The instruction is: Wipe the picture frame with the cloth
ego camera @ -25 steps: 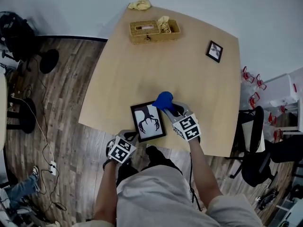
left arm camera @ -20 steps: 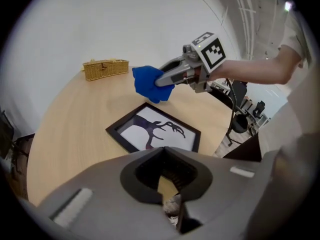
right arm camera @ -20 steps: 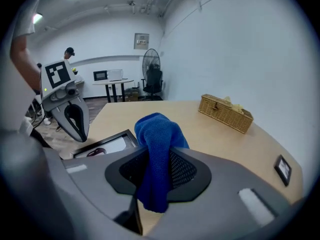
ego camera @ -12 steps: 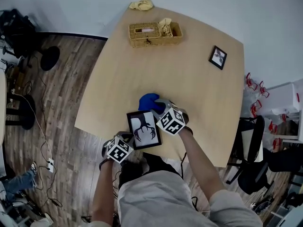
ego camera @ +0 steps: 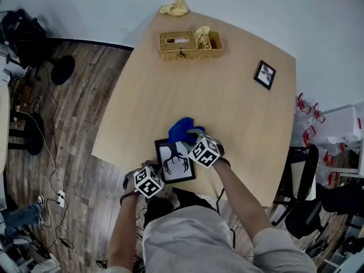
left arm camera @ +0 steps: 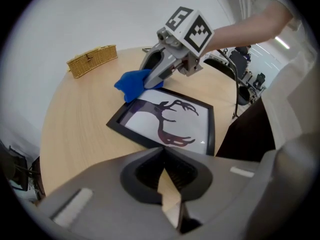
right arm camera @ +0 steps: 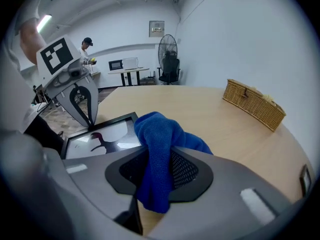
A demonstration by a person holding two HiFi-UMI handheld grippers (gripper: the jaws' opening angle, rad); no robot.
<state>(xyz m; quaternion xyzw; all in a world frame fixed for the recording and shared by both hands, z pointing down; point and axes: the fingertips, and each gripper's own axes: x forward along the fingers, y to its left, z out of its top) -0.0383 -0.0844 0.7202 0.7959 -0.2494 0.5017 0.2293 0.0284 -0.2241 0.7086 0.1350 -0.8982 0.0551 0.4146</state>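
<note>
One picture frame (ego camera: 175,160): black-rimmed, holding a white sheet with a dark antler figure. It lies flat on the table, close to the edge nearest the person.
Cloth (ego camera: 181,128): blue and bunched. It sits over the frame's far right corner and spills onto the wood beyond.
Right gripper (right arm camera: 158,171): clenched on the cloth. In the right gripper view a thick fold stands between the two jaws and hangs below them, with the rest heaped ahead. In the head view the gripper reaches in from the frame's right side, its marker cube over the right rim.
Left gripper (left arm camera: 168,186): jaws drawn together to a thin slit, with nothing between them. Their tips lie at the frame's near rim, by its near left corner in the head view. Whether they touch the rim cannot be told.
Table (ego camera: 227,104): pale wood with rounded edges.
Basket (ego camera: 190,45): woven wicker, low and oblong, at the table's far side, well apart from the frame. A pale crumpled thing lies in its right end.
Small frame (ego camera: 265,74): black, with a dark figure on white, lying flat near the table's far right edge.
Yellow rag (ego camera: 174,7): crumpled, at the table's far edge behind the basket.
Floor (ego camera: 74,112): dark wood planks left of the table, with cables trailing across.
Fan (right arm camera: 170,59): a standing one, far off against the white wall in the right gripper view.
</note>
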